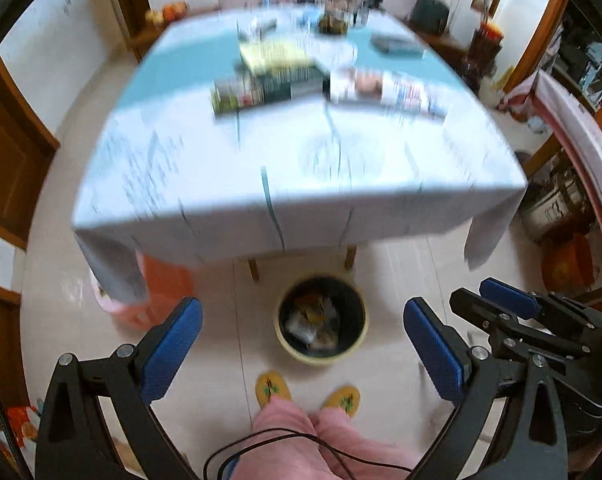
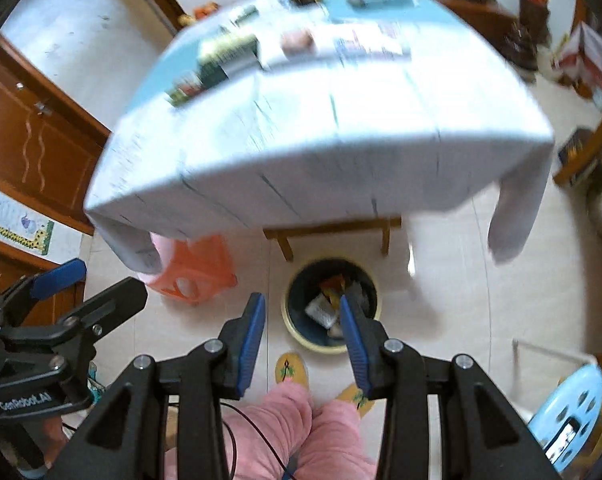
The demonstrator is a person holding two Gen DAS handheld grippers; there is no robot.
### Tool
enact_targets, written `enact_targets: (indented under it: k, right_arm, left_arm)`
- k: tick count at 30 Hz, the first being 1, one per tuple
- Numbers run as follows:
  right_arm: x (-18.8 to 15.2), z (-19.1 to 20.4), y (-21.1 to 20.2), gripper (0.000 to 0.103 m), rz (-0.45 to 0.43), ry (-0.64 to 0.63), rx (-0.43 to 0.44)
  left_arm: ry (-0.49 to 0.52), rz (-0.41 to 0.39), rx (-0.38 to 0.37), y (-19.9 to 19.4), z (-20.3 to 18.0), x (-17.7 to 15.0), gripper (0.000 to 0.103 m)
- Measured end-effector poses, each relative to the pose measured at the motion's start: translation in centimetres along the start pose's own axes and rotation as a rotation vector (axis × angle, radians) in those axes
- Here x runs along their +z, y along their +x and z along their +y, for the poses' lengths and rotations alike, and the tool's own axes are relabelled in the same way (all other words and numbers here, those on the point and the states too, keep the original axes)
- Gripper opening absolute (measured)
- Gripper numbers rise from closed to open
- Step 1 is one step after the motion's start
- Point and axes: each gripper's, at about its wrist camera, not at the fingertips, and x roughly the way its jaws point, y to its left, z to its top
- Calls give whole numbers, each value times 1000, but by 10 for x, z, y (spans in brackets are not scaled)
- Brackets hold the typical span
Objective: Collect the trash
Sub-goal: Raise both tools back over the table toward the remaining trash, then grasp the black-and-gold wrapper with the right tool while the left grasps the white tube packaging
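Legs: pink trousers (image 1: 297, 432) and yellow slippers (image 1: 272, 387) sat lowest in both views, toes toward the bin.
Left gripper (image 1: 301, 354): spread wide, nothing between its blue pads (image 1: 173, 352); held above the floor on the near side of the bin.
Right gripper (image 2: 303, 338): partly open, a clear gap between its fingers, nothing held; in its own view the right finger overlapped the bin's rim.
Bin (image 1: 321, 322): round, dark inside with a pale rim, upright on the tiled floor just in front of the table, mouth facing up.
Trash (image 1: 313, 320): crumpled wrappers and paper already lay in the bin; too blurred to give any piece a long axis or heading.
Table (image 1: 301, 168): covered by a pale cloth; packets and boxes (image 1: 269, 84) lay toward its far half, long sides roughly across the view, though motion blur hid detail.
Risk: likely the next reach was to the table; fast swinging blurred the views, so a grab could miss or snag the cloth.
Risk, second: both grippers were near each other and might knock together.
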Motion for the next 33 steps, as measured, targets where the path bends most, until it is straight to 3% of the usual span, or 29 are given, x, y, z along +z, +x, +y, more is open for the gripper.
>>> enact_targets:
  k: [6, 16, 24, 29, 33]
  right_arm:
    - [38, 23, -43, 39, -115, -79, 7]
    - [133, 62, -74, 39, -253, -152, 13]
    - [245, 82, -49, 41, -287, -96, -65]
    - [319, 86, -15, 46, -272, -20, -110]
    - [366, 84, 17, 47, -258, 37, -145]
  left_arm:
    - [11, -144, 36, -41, 5, 40, 100]
    - [-13, -235, 30, -51, 35, 136, 100]
    - [55, -251, -12, -8, 71, 265, 100]
    - [74, -219, -39, 38, 95, 347, 100]
    - [96, -181, -52, 80, 106, 391, 100]
